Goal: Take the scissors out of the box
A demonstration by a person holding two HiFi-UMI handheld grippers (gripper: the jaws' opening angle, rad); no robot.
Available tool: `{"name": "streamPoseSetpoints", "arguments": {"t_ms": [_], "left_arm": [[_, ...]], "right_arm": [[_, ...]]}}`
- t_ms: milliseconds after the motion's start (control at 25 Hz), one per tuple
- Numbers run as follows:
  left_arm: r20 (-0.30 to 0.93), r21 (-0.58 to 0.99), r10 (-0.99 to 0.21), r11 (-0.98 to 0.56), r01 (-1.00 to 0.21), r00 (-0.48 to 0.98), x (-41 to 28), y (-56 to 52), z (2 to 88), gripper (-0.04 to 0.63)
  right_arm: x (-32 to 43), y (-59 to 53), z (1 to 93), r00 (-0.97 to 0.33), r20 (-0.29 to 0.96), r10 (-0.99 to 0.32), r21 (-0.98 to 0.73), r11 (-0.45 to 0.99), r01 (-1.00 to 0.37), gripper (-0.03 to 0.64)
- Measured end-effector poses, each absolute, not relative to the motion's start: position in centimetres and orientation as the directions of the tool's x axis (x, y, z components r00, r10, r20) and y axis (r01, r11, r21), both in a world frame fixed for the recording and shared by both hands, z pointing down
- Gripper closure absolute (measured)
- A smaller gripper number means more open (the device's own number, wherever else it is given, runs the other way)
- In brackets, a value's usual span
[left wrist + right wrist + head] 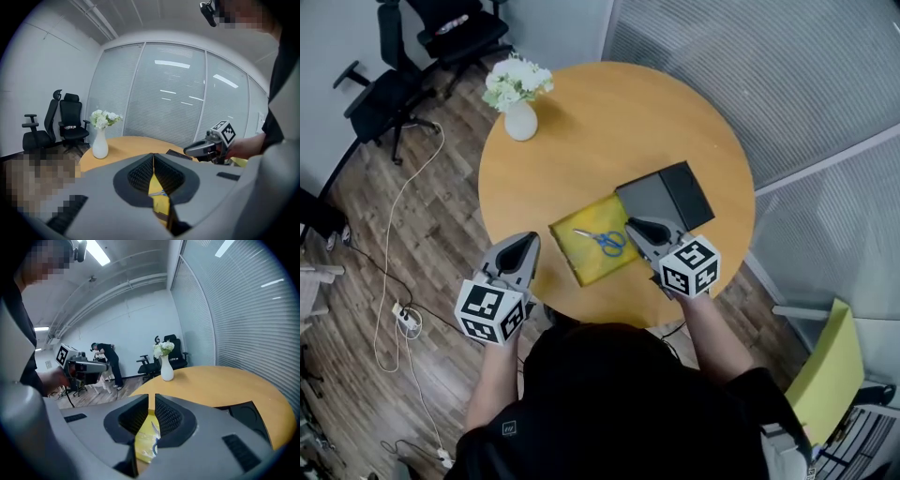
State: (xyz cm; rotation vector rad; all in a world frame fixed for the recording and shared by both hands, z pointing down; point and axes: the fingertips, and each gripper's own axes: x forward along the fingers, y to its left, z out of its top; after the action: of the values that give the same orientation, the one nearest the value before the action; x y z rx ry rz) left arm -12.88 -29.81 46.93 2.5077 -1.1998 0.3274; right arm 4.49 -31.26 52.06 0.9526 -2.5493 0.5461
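Left gripper (527, 240) and right gripper (637, 226) are hovering, jaws closed on nothing.
Blue scissors (605, 241) are lying in the yellow box (589, 269) on the table (609, 122).

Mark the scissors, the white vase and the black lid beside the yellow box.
scissors (610, 243), head view, on the blue handles.
white vase (521, 123), head view, on its rounded body.
black lid (667, 194), head view, on its flat top face.
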Motion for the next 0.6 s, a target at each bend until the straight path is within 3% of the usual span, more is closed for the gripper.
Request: {"name": "streamPoseSetpoints", "arguments": {"t_ms": [200,320,600], "left_arm": [[0.364,0.222,-0.712,-0.559,-0.799,0.600,-12.5,-29.6,48.1,0.581],[0.369,0.235,-0.716,-0.545,-0.805,0.592,-12.6,-29.3,48.8,0.580],[0.373,0.259,-0.727,-0.514,-0.818,0.576,-13.3,-29.1,50.1,0.581]], "right_arm": [[5.3,-31.7,56.2,-0.652,0.588,-0.479,-0.148,0.728,-0.669,0.574],[5.1,-31.7,58.2,-0.628,0.648,-0.432,-0.107,0.764,-0.636,0.487],[3.4,-30.9,63.9,-0.528,0.803,-0.278,-0.009,0.879,-0.478,0.469]]}}
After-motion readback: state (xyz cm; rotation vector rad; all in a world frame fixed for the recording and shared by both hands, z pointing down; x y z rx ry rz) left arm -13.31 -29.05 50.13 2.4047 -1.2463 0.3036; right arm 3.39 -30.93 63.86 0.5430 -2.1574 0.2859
